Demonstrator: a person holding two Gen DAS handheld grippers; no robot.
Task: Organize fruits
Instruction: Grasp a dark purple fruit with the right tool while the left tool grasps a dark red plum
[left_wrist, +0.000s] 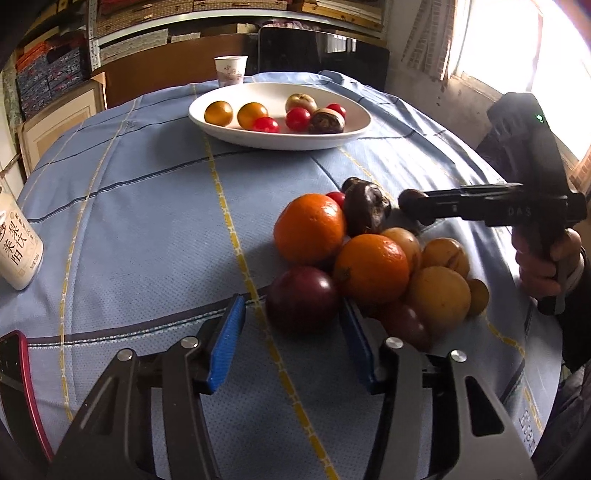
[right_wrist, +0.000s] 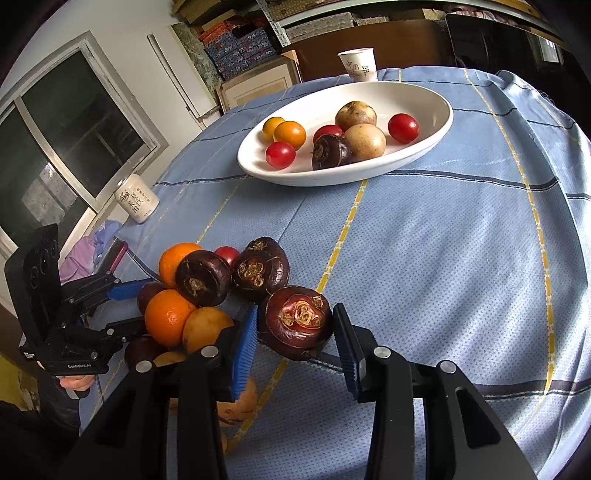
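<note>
Your blue checked tablecloth (right_wrist: 443, 229) carried a white oval bowl (right_wrist: 417, 147) at upper centre, long axis running left to right, with eight fruits in it. The pile (left_wrist: 369, 258) sat lower right in the left wrist view, two oranges among it. Your left gripper (left_wrist: 291, 317) stood apart around a purple fruit (left_wrist: 301, 299). Your right gripper (right_wrist: 295, 328) clamped a water chestnut (right_wrist: 299, 321). The bottle (right_wrist: 136, 199) bore Chinese characters.
</note>
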